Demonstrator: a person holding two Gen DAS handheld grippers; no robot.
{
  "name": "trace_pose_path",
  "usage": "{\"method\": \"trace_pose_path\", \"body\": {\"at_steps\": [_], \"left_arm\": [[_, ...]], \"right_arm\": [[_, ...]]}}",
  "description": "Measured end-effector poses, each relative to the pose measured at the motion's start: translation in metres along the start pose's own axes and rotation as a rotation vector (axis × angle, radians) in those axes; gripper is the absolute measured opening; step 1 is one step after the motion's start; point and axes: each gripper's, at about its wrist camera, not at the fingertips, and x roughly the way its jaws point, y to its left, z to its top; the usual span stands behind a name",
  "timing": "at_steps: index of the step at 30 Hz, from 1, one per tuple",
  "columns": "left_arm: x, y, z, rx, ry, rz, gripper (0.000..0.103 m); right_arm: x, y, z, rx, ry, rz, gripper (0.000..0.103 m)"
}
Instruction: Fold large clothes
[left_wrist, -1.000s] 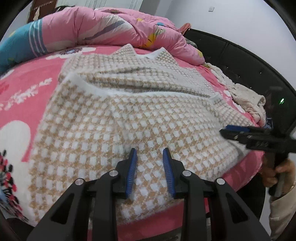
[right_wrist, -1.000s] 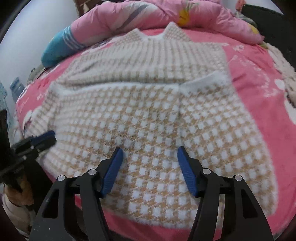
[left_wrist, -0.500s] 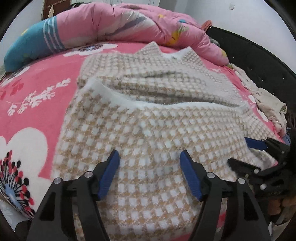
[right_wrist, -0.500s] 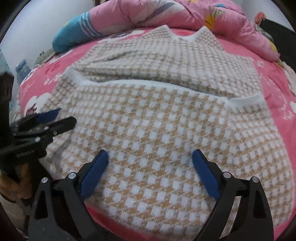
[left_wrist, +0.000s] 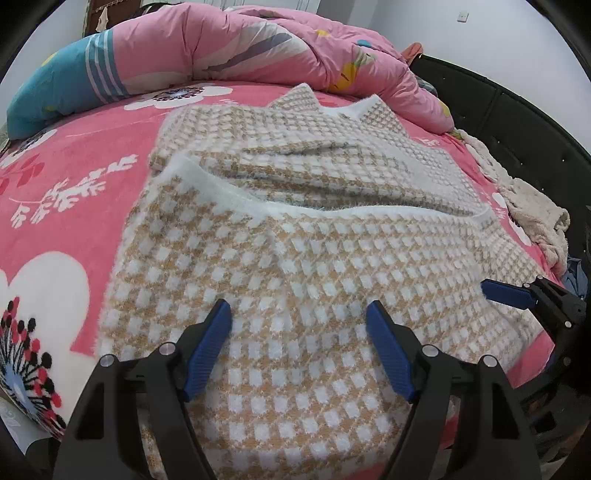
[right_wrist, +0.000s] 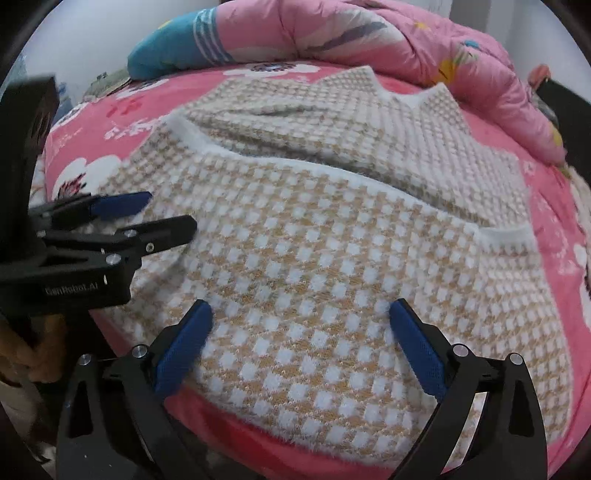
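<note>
Both tongs have been spreading wider since a second ago; left tongs (left_wrist: 299, 319) and right tongs (right_wrist: 299, 317) are opening, gripping nothing. They are hovering over the folded checked sweater (left_wrist: 314, 258) lying on the pink bed (left_wrist: 74, 192).

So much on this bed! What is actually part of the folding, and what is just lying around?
Part of the job:
- checked sweater
- left gripper, jaws opening
- right gripper, jaws opening

Just lying about:
- pink quilt
- cream cloth
- flowered sheet
</note>
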Motion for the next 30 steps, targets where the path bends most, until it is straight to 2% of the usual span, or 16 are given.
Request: {"method": "trace_pose_path", "body": {"at_steps": [7, 13, 17, 26, 30], "left_arm": [[0.000, 0.001, 0.000, -0.003, 0.000, -0.001, 0.075], [0.002, -0.005, 0.002, 0.011, 0.018, 0.010, 0.079], [0.003, -0.012, 0.005, 0.020, 0.036, 0.023, 0.086], [0.009, -0.028, 0.012, 0.024, 0.071, 0.091, 0.089], [-0.001, -0.043, 0.014, 0.059, 0.051, 0.111, 0.094]], "right_arm": [[-0.023, -0.023, 0.006, 0.047, -0.037, -0.006, 0.093], [-0.040, -0.060, 0.010, 0.152, -0.065, -0.028, 0.094], [-0.049, -0.079, 0.005, 0.223, -0.074, -0.014, 0.095], [-0.057, -0.093, -0.006, 0.295, -0.091, 0.030, 0.095], [-0.060, -0.097, -0.002, 0.295, -0.111, 0.044, 0.095]]}}
